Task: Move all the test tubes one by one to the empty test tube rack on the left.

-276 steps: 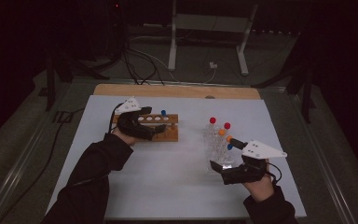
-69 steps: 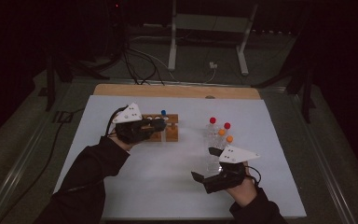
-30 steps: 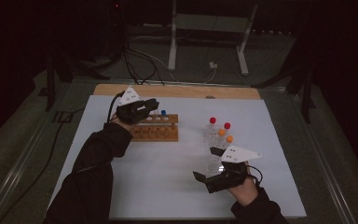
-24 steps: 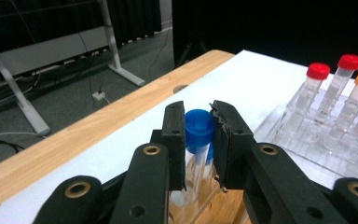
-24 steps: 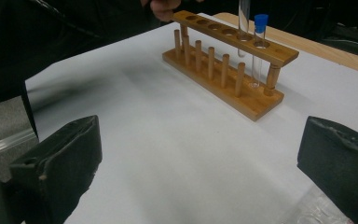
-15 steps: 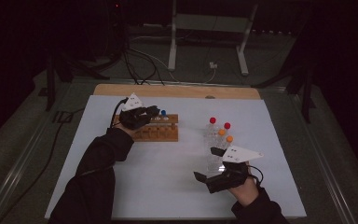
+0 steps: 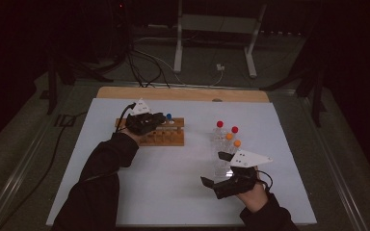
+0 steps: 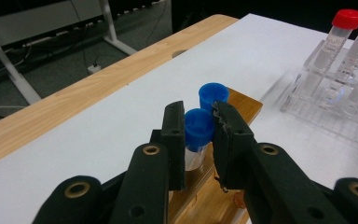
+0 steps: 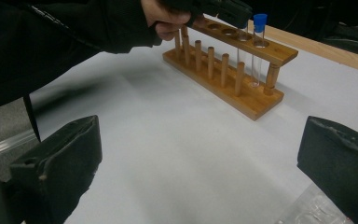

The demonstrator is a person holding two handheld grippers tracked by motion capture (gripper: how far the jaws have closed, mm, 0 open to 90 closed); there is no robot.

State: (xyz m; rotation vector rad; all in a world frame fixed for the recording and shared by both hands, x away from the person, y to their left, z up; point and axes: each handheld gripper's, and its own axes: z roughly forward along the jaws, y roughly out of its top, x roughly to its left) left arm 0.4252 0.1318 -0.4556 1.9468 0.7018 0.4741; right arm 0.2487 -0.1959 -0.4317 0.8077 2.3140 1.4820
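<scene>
Left claw point(image 8: 199, 128) came down over wooden rack point(image 7: 166, 137), clamped second of two blue-capped tubes point(image 8: 197, 133); my right claw point(image 7: 220, 169) gaped, idle near four-tube clear rack point(image 7: 220, 159).

Probably lab: test-tube racks point(image 7: 163, 134)

The person's left arm, in a dark sleeve point(image 7: 107, 163), is stretched forward over the table, and the black two-jaw left gripper point(image 8: 198, 135) at its end has its jaws pressed closed, one on each side of a blue cap. The right hand point(image 7: 254, 196) stays low and near the body; the black right gripper point(image 7: 217, 169) has its jaws spread wide apart, holding nothing.
</scene>
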